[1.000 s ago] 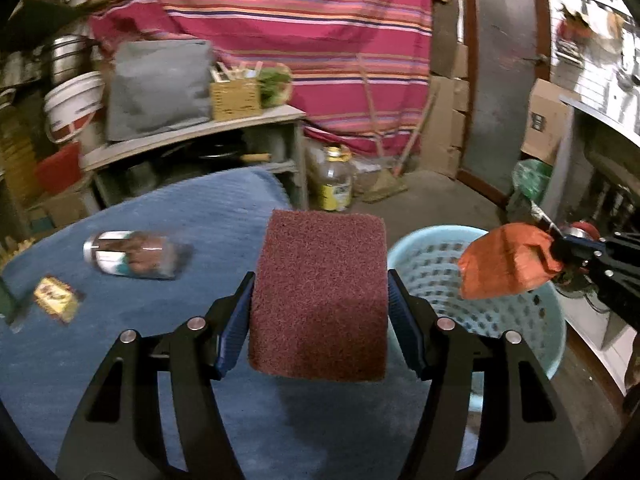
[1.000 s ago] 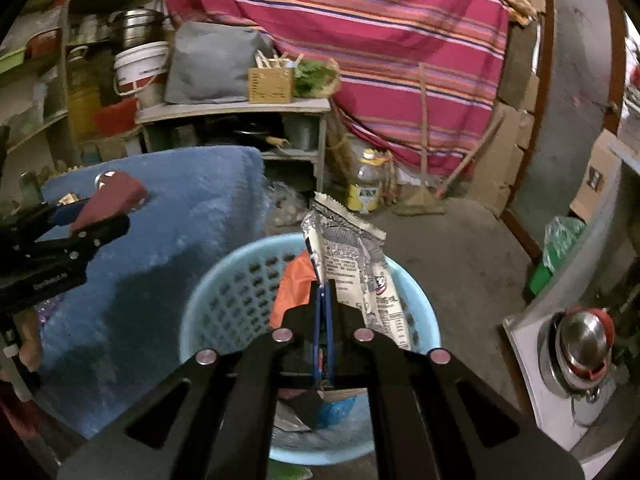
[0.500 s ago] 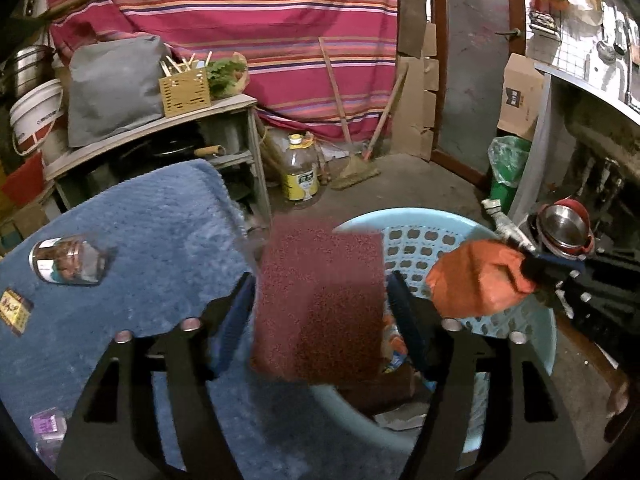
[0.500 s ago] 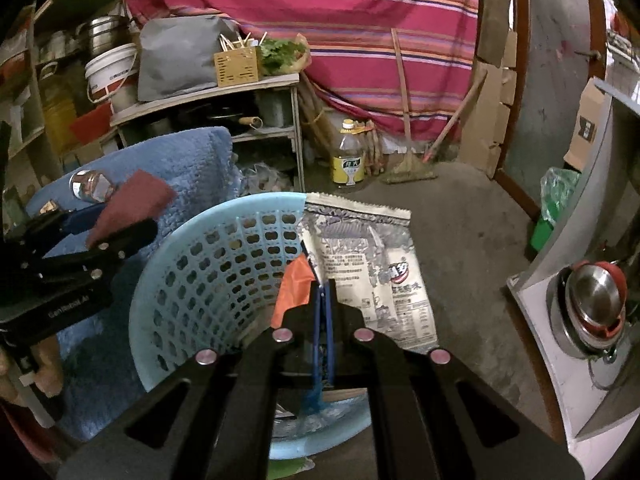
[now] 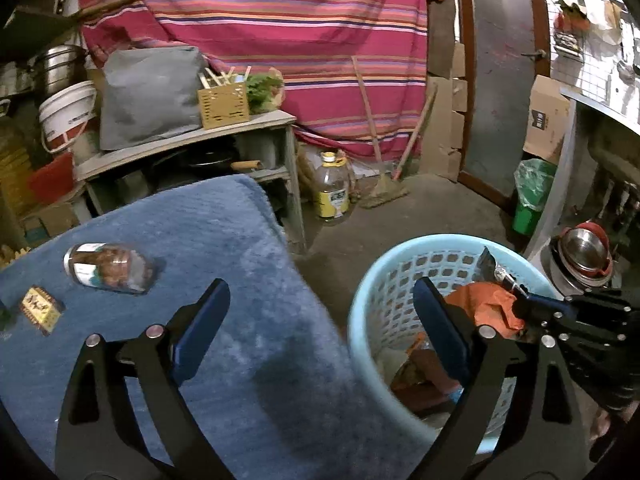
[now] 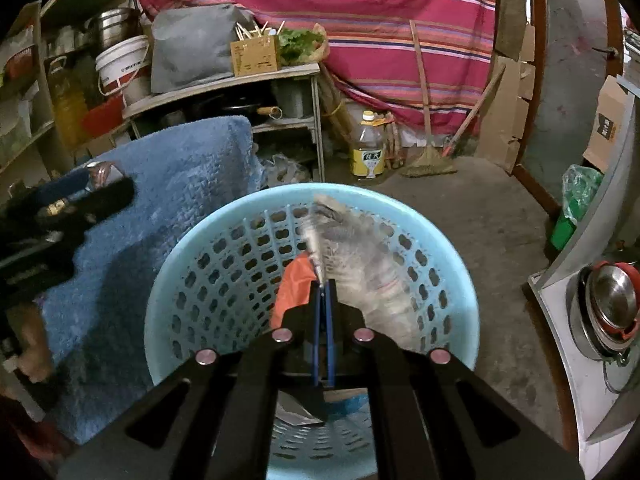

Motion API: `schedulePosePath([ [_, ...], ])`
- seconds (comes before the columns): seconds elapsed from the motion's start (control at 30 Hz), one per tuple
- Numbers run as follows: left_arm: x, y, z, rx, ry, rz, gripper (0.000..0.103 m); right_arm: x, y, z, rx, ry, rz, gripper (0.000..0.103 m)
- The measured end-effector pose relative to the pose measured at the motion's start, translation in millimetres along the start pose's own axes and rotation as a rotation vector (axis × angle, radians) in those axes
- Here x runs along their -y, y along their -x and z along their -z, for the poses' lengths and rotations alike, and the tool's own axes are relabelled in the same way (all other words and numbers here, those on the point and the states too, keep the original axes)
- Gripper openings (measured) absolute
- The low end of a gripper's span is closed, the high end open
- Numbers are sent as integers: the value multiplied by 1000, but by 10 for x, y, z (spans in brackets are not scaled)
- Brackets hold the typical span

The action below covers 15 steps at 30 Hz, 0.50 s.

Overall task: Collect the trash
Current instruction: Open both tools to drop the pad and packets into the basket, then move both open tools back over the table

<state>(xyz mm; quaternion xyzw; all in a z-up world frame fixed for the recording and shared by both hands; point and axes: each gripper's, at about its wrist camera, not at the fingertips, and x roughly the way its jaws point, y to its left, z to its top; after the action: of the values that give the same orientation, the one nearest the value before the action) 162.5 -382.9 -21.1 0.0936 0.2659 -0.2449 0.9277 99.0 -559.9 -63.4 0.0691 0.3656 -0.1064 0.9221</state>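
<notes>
Now left hand-held gripper [image 5: 320, 308] opening wide, nothing between, right hand-held gripper [image 6: 324, 286] pinching wrapper [image 6: 360, 252] over basket [image 6: 460, 280]

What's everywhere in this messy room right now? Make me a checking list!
Surface: blue rug, covering a raised surface.
Job's things: glass jar lying on its side and small packet on the rug; light blue basket holding scraps.
Clutter: oil bottle, broom.
Grippers: left gripper opening, empty; right gripper shut on orange and grey wrappers above the basket.
Cables: nothing seen.
Surroundings: striped cloth, shelf.
</notes>
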Motion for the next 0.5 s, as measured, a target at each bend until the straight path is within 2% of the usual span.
schedulePosePath([
  [0.13,-161,146,23,15,18,-29,97,-82,-93,24,-7,3,38,5],
  [0.17,-203,190,34,19,23,-35,97,-100,-121,34,-15,4,50,11],
  [0.2,-244,229,39,22,27,-41,97,-110,-144,45,-22,1,51,19],
  [0.23,-303,289,49,27,32,-48,97,-118,-155,54,-22,-3,51,46],
  [0.27,-343,336,60,31,37,-54,97,-143,-156,73,-14,-3,60,64],
  [0.4,-576,593,118,53,61,-81,97,-287,-170,134,-26,19,53,66],
  [0.5,-757,778,180,67,82,-103,97,-415,-122,167,-18,35,61,75],
])
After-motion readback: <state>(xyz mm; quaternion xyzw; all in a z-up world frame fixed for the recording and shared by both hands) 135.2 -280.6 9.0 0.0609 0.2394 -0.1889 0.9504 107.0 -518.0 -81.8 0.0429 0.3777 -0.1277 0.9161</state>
